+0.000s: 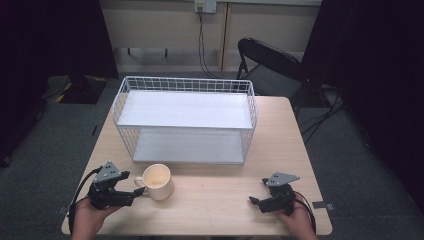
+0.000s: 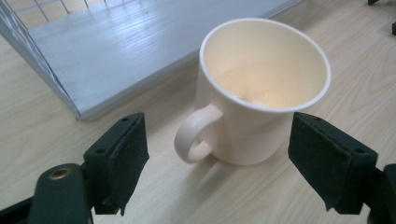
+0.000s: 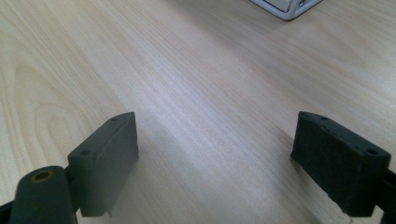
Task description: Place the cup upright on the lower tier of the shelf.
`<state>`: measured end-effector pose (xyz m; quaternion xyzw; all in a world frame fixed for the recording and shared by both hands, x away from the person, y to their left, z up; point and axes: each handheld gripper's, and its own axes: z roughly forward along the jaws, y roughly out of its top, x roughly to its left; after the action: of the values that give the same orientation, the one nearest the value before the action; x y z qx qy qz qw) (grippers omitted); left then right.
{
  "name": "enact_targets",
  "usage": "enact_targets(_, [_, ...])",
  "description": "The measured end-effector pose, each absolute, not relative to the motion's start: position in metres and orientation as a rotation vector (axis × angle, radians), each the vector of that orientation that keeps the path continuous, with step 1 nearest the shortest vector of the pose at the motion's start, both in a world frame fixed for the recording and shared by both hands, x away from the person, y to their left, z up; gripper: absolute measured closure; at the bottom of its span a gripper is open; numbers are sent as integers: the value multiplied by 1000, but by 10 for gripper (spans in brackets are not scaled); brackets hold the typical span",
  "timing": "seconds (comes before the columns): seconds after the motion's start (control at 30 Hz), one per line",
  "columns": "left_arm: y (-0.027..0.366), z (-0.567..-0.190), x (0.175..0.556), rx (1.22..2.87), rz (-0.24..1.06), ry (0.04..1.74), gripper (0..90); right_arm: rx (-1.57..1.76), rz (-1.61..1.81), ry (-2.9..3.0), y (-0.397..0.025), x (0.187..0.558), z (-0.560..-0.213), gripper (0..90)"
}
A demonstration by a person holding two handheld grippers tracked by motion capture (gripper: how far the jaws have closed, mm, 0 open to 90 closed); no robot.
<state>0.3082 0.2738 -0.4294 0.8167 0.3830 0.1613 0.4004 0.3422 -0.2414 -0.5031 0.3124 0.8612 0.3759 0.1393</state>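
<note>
— Reaching w/ my left hand-held gripper (image 2: pixel 217 163), jaws spread wide, nothing pinched yet. Cream mug (image 2: pixel 259 88) sits upright on the counter (image 1: pixel 220 200) right ahead, handle (image 2: pixel 196 133) pointing back at me.

— And the right hand-held gripper (image 1: pixel 262 200)?

— Also spread, idle over bare wood, well apart from the mug.

— Risk?

— Prob. a pad clipping the handle or rim, which would tip or spin the mug. Beyond it, the wire basket shelf (image 1: pixel 185 117) is near; a shove could knock the mug into the shelf's front edge.
</note>
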Motion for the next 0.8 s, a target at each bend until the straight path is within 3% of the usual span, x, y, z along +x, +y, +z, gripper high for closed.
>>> enact_targets(0.8, [248, -410, 338, 2069, 405, 982, 223, 903, 1087, 2489, -241, 342, -503, 136])
